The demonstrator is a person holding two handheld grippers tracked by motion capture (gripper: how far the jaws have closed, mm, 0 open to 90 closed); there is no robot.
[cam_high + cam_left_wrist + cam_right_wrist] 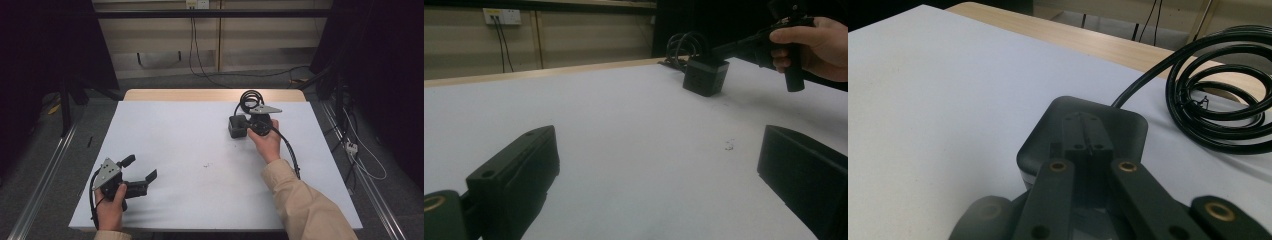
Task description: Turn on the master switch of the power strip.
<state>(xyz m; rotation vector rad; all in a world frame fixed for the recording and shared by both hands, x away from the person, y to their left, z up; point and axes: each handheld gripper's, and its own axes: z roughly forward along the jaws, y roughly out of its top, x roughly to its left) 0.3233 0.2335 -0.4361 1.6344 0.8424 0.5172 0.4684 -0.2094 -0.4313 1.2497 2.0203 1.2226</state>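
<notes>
High view. One table with a white sheet top [200, 150] and a pale wooden far edge. Two hand-held black two-jaw grippers. The left gripper [142, 170] sits at the near left corner, held by the person's left hand [111, 205]; its jaws stand wide apart with nothing between them. The right gripper [246, 126] is at the far right of the table, held by the right hand [267, 142], beige sleeve behind it. Its jaws point at one dark grey square block, a power adapter by its look [237, 126], resting on the sheet. One coiled black cable [250, 98] lies just beyond the block. One small dark speck [205, 164] marks the sheet near the middle.

Left gripper view. Two black jaws rise from the bottom corners, well apart, bare white sheet between them: released. Farther off, the dark block [705, 77] stands on the table with the cable coil [684, 46] behind it, and the right hand [819, 47] holds its gripper against the block's top.

Right gripper view. The two jaws meet tip to tip, clenched, directly over the block's top face [1088, 122]. Whether they pinch any part of it cannot be told. The cable [1218, 100] runs from the block's far side into one coil of several loops at right.
</notes>
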